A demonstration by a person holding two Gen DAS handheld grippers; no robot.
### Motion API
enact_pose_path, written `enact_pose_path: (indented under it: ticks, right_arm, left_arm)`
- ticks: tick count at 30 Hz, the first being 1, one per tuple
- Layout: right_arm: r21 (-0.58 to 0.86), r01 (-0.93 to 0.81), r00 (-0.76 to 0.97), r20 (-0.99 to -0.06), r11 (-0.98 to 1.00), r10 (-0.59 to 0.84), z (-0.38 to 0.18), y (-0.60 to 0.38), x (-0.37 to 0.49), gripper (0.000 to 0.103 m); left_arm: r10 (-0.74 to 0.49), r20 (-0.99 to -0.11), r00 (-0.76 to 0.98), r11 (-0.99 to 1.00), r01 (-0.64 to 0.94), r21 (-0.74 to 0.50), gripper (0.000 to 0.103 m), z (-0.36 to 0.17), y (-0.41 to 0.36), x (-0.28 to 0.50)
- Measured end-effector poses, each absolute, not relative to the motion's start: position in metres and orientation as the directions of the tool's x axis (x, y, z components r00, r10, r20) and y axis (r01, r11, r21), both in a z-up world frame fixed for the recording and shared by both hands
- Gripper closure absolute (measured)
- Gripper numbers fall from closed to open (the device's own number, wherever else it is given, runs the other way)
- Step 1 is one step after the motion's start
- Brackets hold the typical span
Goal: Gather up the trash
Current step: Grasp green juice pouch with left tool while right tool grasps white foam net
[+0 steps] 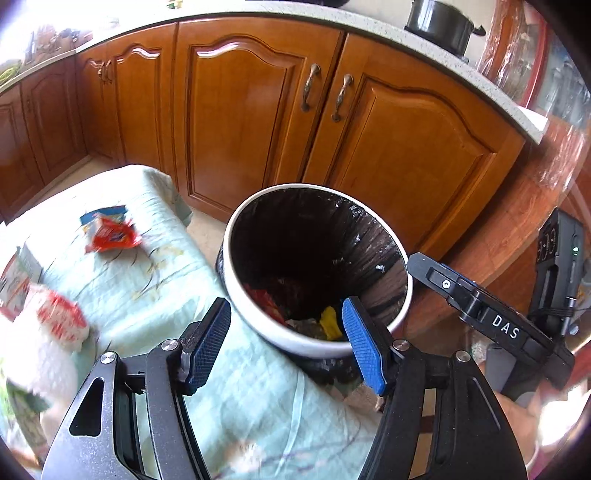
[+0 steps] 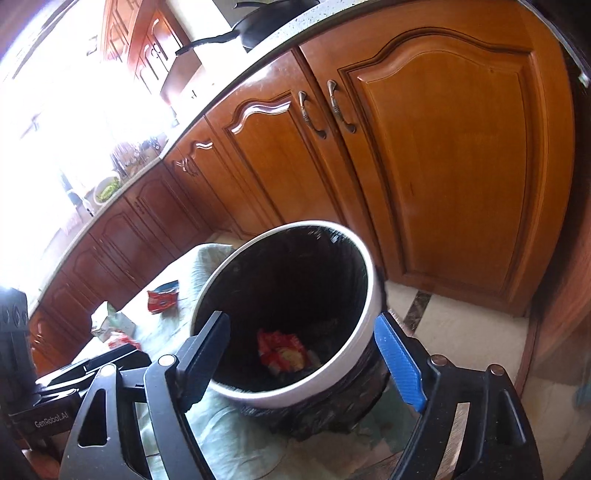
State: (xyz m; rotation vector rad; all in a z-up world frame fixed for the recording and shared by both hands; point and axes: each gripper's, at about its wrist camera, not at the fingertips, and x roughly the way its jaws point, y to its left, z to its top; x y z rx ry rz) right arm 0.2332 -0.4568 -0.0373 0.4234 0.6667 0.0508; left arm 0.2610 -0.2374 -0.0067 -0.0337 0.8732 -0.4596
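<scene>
A white-rimmed trash bin [image 1: 295, 341] with a black liner stands beside the table, holding a yellow scrap [image 1: 330, 323] and red wrappers [image 1: 266, 302]. My left gripper [image 1: 286, 306] hovers over the bin's near rim, open, with nothing between its blue pads. In the right wrist view the same bin [image 2: 295, 397] holds a blurred red and yellow wrapper [image 2: 282, 352]. My right gripper [image 2: 303, 321] is open above the bin mouth and holds nothing. On the green tablecloth [image 1: 129, 280] lie a red wrapper [image 1: 110, 234] and a white and red packet [image 1: 55, 321].
Brown wooden cabinet doors [image 1: 236, 110] under a speckled countertop stand close behind the bin. A dark pot [image 1: 439, 22] sits on the counter. The right gripper's body [image 1: 491, 317] shows at the right of the left view. Tiled floor [image 2: 461, 332] lies right of the bin.
</scene>
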Motion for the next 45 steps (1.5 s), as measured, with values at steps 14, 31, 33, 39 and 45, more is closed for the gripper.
enact_pose_path:
  ticks: [14, 31, 33, 39, 45]
  right_arm:
    - [0.46, -0.001, 0.773, -0.564, 0.888, 0.292, -0.038, -0.391, 0.198, 0.015]
    - [0.436, -0.142, 0.7, -0.59, 0.889, 0.401, -0.044, -0.299, 0.192, 0.015]
    - [0.434, -0.159, 0.689, -0.594, 0.887, 0.414, -0.046, -0.289, 0.194, 0.015]
    - [0.417, -0.216, 0.666, -0.598, 0.883, 0.446, -0.044, -0.259, 0.206, 0.015]
    - [0.397, -0.262, 0.645, -0.606, 0.88, 0.465, -0.042, -0.23, 0.23, 0.022]
  left_arm:
    - [-0.361, -0.684, 0.634, 0.932, 0.261, -0.25, 0.039, 0.006, -0.139, 0.201]
    - [-0.252, -0.699, 0.669, 0.953, 0.047, -0.299, 0.039, -0.007, -0.02, 0.17]
    - [-0.232, -0.704, 0.671, 0.955, 0.018, -0.297, 0.039, -0.011, -0.008, 0.169]
    - [-0.203, -0.732, 0.651, 0.954, -0.037, -0.298, 0.039, -0.021, 0.015, 0.174]
    - [-0.187, -0.749, 0.636, 0.96, -0.044, -0.278, 0.039, -0.029, 0.02, 0.184]
